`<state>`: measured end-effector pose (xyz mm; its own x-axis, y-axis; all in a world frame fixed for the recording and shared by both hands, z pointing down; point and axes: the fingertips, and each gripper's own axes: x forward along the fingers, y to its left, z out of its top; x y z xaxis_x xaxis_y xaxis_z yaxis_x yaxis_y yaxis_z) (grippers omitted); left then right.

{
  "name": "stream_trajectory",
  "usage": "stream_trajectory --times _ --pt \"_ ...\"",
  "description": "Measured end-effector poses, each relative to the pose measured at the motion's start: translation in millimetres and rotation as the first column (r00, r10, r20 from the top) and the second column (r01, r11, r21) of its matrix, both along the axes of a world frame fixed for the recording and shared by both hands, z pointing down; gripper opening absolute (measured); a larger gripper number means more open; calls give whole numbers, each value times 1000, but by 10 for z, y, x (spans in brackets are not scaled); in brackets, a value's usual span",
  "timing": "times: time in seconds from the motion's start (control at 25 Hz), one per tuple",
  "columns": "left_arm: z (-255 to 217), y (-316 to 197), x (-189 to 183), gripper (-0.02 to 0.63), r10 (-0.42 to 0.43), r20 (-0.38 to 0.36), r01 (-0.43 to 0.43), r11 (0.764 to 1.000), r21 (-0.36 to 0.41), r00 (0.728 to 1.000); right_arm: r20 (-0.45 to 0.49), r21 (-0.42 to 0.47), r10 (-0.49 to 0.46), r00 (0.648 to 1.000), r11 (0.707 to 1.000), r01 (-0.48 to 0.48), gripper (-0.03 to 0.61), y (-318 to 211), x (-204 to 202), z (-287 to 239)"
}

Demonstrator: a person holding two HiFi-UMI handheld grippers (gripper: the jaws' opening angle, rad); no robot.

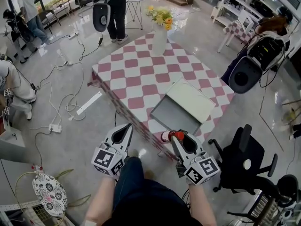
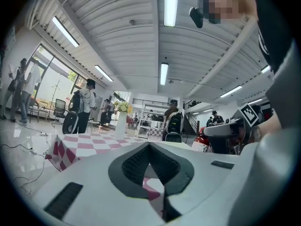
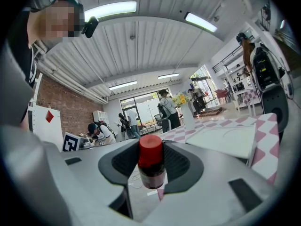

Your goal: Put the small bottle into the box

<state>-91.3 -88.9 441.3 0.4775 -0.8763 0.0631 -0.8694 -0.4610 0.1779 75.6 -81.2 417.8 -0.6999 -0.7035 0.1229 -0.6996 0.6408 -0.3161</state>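
Only the head view shows the box (image 1: 165, 117) – grey and open on the checked table (image 1: 136, 74), with its pale lid (image 1: 190, 100) next to it. The right gripper view shows the small bottle (image 3: 150, 164) close up, with its red cap. The right gripper (image 1: 175, 136) has its jaws partly open and pinches the bottle at the table's near edge – outside the box. The left gripper (image 2: 149, 146) is closed and holds nothing.

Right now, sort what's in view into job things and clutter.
Job: bottle, held in the right hand-held gripper; open box.
Lying about: vase; chair; power strip.
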Motion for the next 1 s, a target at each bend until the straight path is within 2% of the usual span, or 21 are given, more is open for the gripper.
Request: stream_trajectory --times 0.48,1.0 --pt "3 -637 67 2 103 2 -103 995 -10 995 -14 -19 80 997 997 -81 152 -522 -37 5" --pt "207 -1141 47 2 196 6 -195 980 -48 981 -35 -62 163 986 984 -165 152 -1017 -141 213"
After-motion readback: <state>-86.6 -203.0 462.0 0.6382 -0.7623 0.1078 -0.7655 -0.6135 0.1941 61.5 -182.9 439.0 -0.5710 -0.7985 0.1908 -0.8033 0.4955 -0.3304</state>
